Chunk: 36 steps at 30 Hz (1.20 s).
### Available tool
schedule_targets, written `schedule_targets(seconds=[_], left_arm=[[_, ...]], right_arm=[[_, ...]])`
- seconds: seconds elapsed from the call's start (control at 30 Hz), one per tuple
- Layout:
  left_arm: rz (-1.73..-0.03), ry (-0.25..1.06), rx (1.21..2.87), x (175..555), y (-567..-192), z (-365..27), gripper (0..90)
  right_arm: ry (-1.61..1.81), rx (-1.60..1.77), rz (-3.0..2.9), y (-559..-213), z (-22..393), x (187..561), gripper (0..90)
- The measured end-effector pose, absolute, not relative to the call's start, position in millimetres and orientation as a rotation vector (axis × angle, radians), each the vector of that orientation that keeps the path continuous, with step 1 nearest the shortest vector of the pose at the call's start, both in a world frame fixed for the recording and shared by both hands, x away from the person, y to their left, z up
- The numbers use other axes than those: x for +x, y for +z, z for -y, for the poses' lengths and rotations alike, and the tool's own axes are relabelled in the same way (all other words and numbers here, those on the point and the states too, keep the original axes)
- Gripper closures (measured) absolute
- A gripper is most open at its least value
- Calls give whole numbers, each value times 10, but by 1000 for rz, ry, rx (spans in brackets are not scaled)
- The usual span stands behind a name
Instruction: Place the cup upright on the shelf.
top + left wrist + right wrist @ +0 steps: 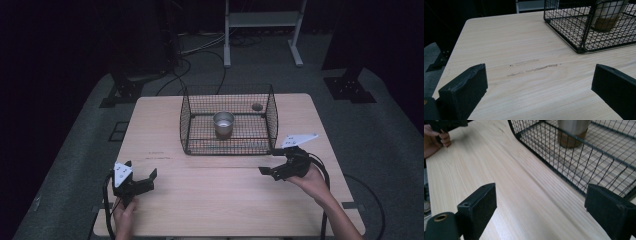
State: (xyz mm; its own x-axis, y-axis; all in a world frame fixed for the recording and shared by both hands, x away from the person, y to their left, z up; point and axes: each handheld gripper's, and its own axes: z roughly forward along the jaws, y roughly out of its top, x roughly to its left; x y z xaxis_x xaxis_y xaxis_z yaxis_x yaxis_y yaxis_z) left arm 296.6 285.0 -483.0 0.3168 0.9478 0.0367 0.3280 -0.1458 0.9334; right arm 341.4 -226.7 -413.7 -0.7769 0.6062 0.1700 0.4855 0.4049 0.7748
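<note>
wooden table (225, 195): pale top, faint scuff marks at 9 o'clock from centre. black wire basket (186, 120) stands on the 12 o'clock half of the table, open at the top. inside it, near the middle, a metal cup (223, 123) stands upright on the basket floor; a small dark round object (257, 106) lies toward the basket's 1 o'clock corner, too small to identify.

right gripper (267, 161) sits at 4 o'clock from the basket, just off its near right corner, clear of the wire. jaws stand apart with bare table between them; nothing is held. in the right gripper view the basket wall runs past at 1 o'clock.

left gripper (141, 173) sits at 8 o'clock on the table, well apart from the basket. jaws apart, nothing between them, bare wood beneath.
</note>
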Motion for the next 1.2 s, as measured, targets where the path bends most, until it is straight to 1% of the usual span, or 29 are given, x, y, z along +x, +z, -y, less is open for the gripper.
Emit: schedule_targets(seconds=[0.57,0.9,1.2], left_arm=[[-1169,850,1669,2967,-4830,-2845,0],[-1170,851,1670,2967,-4830,-2844,0],[-1173,852,1671,2973,-4830,-2846,0]], right_arm=[[1272,1023,-2495,-4390,2431,3214,100],[1271,1034,-2469,-4473,2490,3087,100],[1248,1023,-2456,-4575,2447,2940,100]])
